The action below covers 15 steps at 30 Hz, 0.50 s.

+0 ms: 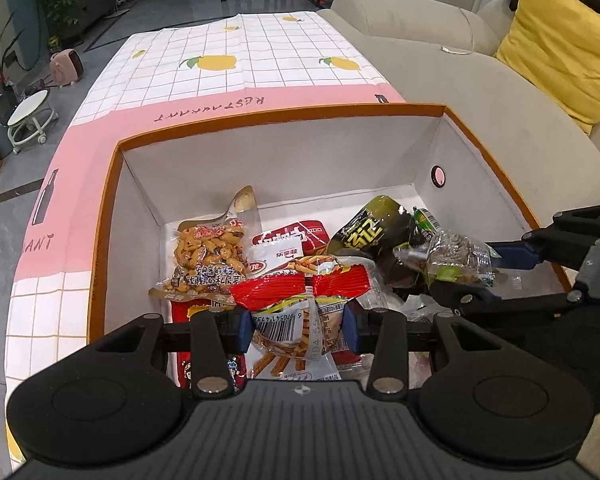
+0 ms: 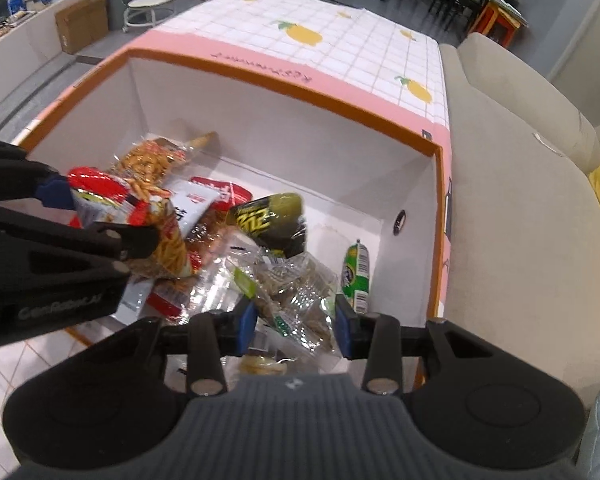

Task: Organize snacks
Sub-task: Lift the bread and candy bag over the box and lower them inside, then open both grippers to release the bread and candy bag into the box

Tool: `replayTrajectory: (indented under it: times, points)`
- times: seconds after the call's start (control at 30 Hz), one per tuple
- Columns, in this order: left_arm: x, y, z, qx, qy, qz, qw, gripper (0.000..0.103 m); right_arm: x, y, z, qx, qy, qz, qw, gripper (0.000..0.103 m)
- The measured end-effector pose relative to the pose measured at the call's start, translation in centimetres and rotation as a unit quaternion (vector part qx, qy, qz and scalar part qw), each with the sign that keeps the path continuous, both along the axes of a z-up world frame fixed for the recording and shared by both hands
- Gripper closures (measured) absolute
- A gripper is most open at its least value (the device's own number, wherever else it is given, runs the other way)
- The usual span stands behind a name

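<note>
Left gripper [image 1: 298,330]: blue pads clamped on a red-topped clear packet of orange snack sticks [image 1: 300,312], gripped at the sides just under its crimped red seal; centre bottom of the left wrist view.

Right gripper [image 2: 296,328]: blue pads pressed against either side of a crinkled transparent bag of dark dried snacks [image 2: 296,292]; centre bottom of the right wrist view.

Container: an orange-rimmed white cardboard box [image 1: 284,114], open at the top, on a pink and white checked tablecloth with lemon prints [image 1: 228,60].

Position of held packets: both hang inside the box opening, over the loose pile on its floor; whether they touch the pile cannot be told.

Long axis, stick packet: runs from the tongs toward the far wall, seal end foremost.

Side-by-side relation: stick packet to the left, clear bag to the right, as both views show; the two grippers near each other, apart.

Pile below: a clear bag of golden coated nuts [image 1: 208,256] at left, a black and yellow foil pouch [image 1: 374,232] at right.

Free floor: bare white bottom toward the far right corner, nearer the right gripper.

Judged next move: release of each packet downward, left one onto the left heap.
</note>
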<state>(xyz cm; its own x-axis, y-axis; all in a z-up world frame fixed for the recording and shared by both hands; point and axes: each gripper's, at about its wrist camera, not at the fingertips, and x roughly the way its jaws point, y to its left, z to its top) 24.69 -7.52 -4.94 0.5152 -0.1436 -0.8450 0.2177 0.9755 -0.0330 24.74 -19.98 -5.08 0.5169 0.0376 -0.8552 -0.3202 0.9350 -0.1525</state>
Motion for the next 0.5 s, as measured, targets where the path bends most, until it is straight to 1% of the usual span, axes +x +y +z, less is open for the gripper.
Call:
replayTrajectory:
  times: [0.17,0.3,0.4,0.5]
  points:
    - [0.17,-0.10,-0.03,0.006,0.000,-0.001,1.0000,0.049,0.47,-0.37,-0.47,0.009,0.015,-0.014,1.000,0.065]
    - [0.29,-0.08,0.11,0.012,-0.001,-0.001,0.9999,0.045,0.48,-0.55,-0.49,0.005,0.010,-0.022,1.000,0.065]
    - [0.21,-0.14,0.24,0.023,-0.009,-0.002,0.9997,0.038,0.45,-0.54,-0.48,0.011,0.014,-0.023,1.000,0.064]
    - [0.11,-0.17,0.50,0.030,-0.016,0.000,0.9994,0.030,0.19,-0.18,-0.20,0.001,0.004,-0.016,1.000,0.055]
